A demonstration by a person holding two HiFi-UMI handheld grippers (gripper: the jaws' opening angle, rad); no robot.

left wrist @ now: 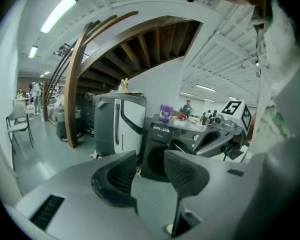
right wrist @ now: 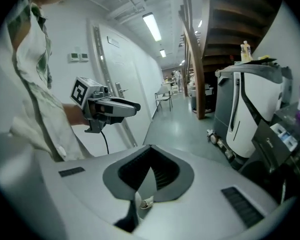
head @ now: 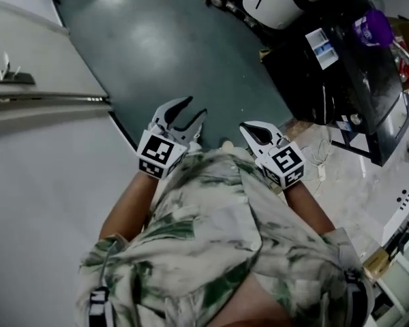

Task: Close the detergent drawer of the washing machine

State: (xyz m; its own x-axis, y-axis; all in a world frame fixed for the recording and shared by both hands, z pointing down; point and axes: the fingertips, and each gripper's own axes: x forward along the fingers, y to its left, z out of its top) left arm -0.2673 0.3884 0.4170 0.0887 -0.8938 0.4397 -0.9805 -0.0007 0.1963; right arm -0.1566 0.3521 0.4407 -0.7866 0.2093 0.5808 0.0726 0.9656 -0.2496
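The dark washing machine (head: 354, 73) stands at the right in the head view, well apart from both grippers; it also shows beyond the jaws in the left gripper view (left wrist: 162, 149) and at the edge of the right gripper view (right wrist: 285, 139). Its detergent drawer I cannot make out. Both grippers are held close to the person's chest. My left gripper (head: 194, 109) is open with nothing between its fingers (left wrist: 149, 156). My right gripper (head: 249, 129) is shut and empty, its tips meeting (right wrist: 151, 146). Each gripper shows in the other's view, the left gripper (right wrist: 132, 105) and the right gripper (left wrist: 200, 146).
A white door (head: 41, 182) with a metal handle (head: 10, 77) fills the left. A white-and-grey machine (left wrist: 121, 124) stands next to the washer. A purple bottle (head: 373, 26) sits on the washer's top. Green floor (head: 177, 46) lies ahead; a chair (left wrist: 17, 121) and stair beams (left wrist: 75, 84) stand further off.
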